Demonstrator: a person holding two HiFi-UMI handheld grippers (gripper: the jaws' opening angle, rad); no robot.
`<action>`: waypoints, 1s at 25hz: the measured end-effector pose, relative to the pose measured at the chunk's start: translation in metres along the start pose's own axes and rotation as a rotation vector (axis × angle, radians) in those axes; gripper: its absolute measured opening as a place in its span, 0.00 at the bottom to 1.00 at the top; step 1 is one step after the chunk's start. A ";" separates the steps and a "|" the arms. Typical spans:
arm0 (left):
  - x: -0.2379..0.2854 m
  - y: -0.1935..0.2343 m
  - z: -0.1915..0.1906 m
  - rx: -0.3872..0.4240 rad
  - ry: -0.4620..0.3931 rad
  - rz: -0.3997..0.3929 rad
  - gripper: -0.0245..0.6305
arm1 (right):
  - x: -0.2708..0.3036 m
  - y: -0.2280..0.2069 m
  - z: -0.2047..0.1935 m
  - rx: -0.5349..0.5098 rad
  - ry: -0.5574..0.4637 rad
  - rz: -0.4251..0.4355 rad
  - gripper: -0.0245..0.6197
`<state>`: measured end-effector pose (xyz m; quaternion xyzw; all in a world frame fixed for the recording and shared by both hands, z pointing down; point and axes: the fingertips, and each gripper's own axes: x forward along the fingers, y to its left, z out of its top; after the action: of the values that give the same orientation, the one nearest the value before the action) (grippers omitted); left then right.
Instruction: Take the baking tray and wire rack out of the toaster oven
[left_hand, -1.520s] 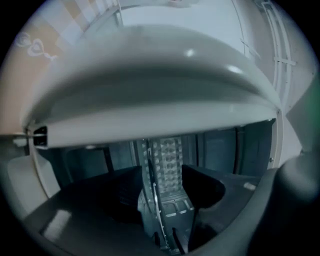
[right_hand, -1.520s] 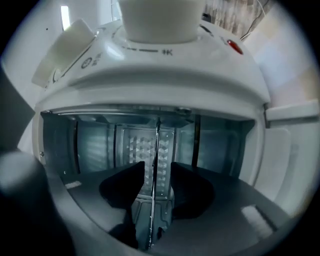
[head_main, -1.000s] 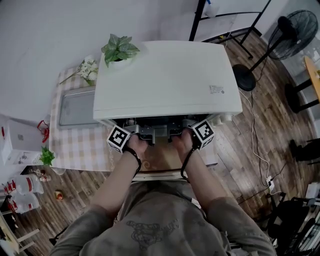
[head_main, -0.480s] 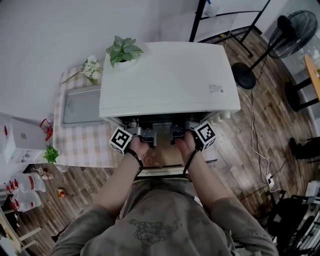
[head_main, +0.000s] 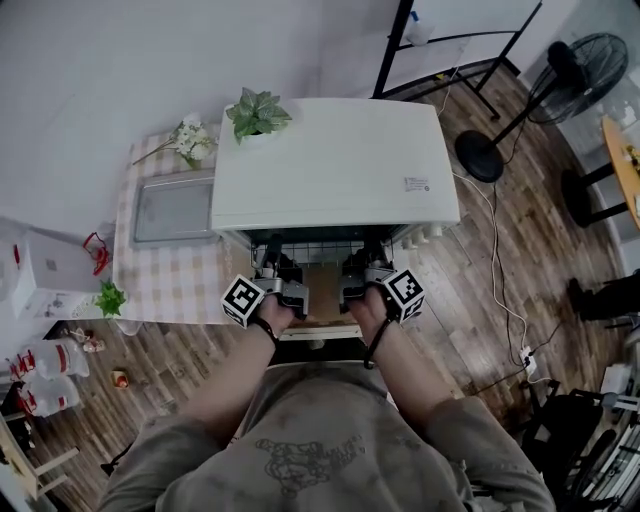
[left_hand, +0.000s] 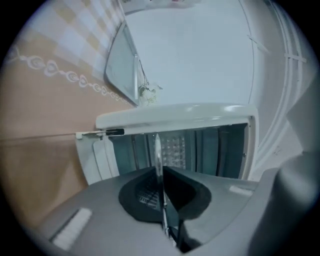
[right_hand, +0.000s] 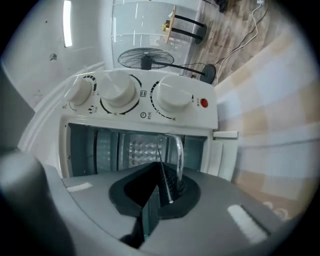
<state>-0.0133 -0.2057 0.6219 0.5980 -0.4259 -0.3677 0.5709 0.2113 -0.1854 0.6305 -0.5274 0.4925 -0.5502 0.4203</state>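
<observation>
The left gripper (head_main: 275, 272) has its jaws pressed onto the front edge of the rack (head_main: 318, 246). The right gripper (head_main: 362, 270) pinches the same edge further along, with bare wire between the two.

In the left gripper view the gripper (left_hand: 159, 172) clamps the rack (left_hand: 157, 147), seen edge-on as a thin bright line. It runs straight ahead from the jaws into the open oven (left_hand: 175, 111).

In the right gripper view the gripper (right_hand: 162, 182) is closed on the rack (right_hand: 176, 150) at a curved wire. Ahead of the jaws is the oven (right_hand: 115, 120) cavity, with three knobs (right_hand: 119, 92) beyond it.

The rack juts out of the oven mouth toward both pairs of jaws. The tray (head_main: 172, 208) lies on the cloth (head_main: 160, 285) outside the oven, well off to the outer side of the left jaws
</observation>
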 end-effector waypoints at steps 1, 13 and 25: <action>-0.004 -0.002 -0.002 -0.005 0.005 0.002 0.04 | -0.005 0.000 -0.001 -0.001 0.007 -0.009 0.08; -0.055 -0.005 -0.018 0.004 0.070 0.074 0.04 | -0.057 -0.002 -0.011 -0.003 0.046 -0.087 0.08; -0.103 -0.018 -0.032 -0.040 0.072 0.061 0.04 | -0.106 0.005 -0.019 -0.006 0.092 -0.084 0.08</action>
<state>-0.0201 -0.0983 0.6013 0.5860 -0.4158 -0.3367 0.6085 0.2020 -0.0803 0.6084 -0.5229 0.4902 -0.5897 0.3722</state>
